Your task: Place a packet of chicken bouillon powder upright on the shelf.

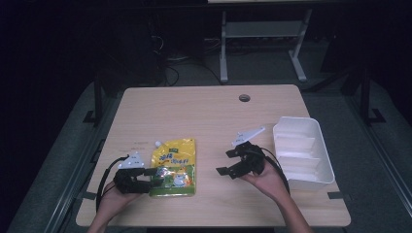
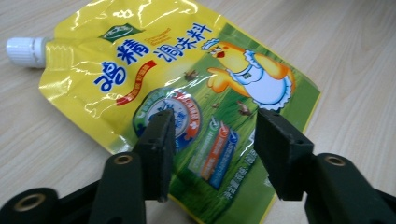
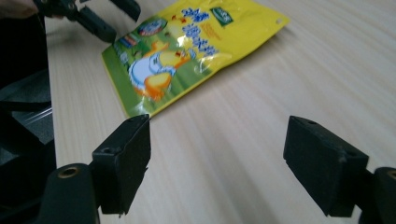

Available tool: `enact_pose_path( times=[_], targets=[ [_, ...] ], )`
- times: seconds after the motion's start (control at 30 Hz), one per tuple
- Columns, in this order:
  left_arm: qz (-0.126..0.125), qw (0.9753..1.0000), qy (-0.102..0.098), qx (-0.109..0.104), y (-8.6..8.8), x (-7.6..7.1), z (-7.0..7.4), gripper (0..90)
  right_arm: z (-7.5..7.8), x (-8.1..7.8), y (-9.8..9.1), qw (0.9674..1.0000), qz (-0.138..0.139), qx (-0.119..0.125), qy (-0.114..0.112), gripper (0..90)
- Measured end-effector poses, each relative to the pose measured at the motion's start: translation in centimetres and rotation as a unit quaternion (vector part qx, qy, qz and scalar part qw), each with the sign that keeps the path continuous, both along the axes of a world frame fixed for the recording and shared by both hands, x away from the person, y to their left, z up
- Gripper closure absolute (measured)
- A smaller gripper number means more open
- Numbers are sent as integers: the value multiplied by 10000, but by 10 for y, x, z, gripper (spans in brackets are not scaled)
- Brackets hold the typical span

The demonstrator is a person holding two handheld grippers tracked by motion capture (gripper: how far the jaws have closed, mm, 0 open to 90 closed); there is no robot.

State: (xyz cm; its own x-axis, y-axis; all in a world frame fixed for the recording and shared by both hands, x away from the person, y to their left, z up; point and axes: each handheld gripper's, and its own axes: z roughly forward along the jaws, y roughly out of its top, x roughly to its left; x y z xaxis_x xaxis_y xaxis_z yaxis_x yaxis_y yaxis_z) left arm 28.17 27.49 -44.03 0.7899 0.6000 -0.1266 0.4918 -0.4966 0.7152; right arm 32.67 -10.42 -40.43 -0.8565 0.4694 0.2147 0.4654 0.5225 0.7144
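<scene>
Left gripper [image 1: 154, 177] and right gripper [image 1: 228, 162] gape over a wooden table [image 1: 209, 116] in a dark room.

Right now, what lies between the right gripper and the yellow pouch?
Nothing: bare wooden tabletop separates the right gripper from the yellow pouch, seen in the high view and the right gripper view.

pouch [image 2: 154, 70]: glossy plastic film (crinkled) | table [image 1: 194, 111]: matt pale wood-grain | tray [image 1: 324, 165]: white plastic

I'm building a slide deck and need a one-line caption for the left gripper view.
Open left gripper poised over the lower edge of a yellow-green spouted pouch lying flat on the wooden table.
</scene>
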Motion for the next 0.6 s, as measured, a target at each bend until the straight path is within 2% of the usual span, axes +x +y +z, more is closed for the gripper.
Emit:
enact_pose_path(
  times=[0.03, 0.07, 0.1, 0.13, 0.17, 0.2, 0.27, 0.33, 0.37, 0.4, 0.43, 0.47, 0.5, 0.6],
  targets=[
    [3, 10000, 20, 3, 1, 1, 0, 493, 0, 0, 0, 10000, 0, 0, 0, 225],
    [28, 10000, 37, -10, 2, 2, 0, 520, 3, 10, 7, 10000, 34, -42, 74, 225],
    [46, 10000, 63, -26, 3, 2, 0, 520, 3, 10, 7, 10000, 34, -42, 74, 225],
    [55, 10000, 75, -25, 4, 3, -1, 545, 5, 20, 14, 9999, 71, -71, 116, 225],
    [55, 10000, 75, -25, 4, 3, -1, 557, 5, 20, 14, 9999, 71, -71, 116, 225],
    [88, 9999, 97, -15, 5, 4, -1, 575, 8, 29, 21, 9998, 99, -97, 136, 225],
    [100, 9999, 108, -13, 6, 4, -2, 585, 9, 32, 24, 9998, 111, -127, 143, 225],
    [109, 9999, 124, -20, 6, 5, -3, 634, 11, 45, 37, 9994, 157, -222, 204, 225],
    [109, 9999, 124, -20, 6, 5, -3, 650, 11, 45, 37, 9994, 157, -222, 204, 225],
    [118, 9998, 143, 4, 6, 6, -3, 674, 11, 54, 48, 9991, 191, -299, 241, 225],
    [118, 9998, 143, 4, 6, 6, -3, 696, 11, 54, 48, 9991, 191, -299, 241, 225],
    [112, 9998, 156, 16, 6, 6, -4, 726, 10, 60, 57, 9989, 221, -349, 221, 225],
    [124, 9998, 168, 36, 6, 7, -4, 726, 10, 60, 57, 9989, 221, -349, 221, 225],
    [119, 9997, 202, 57, 6, 7, -4, 794, 7, 75, 76, 9985, 299, -354, 306, 230]
  ],
)
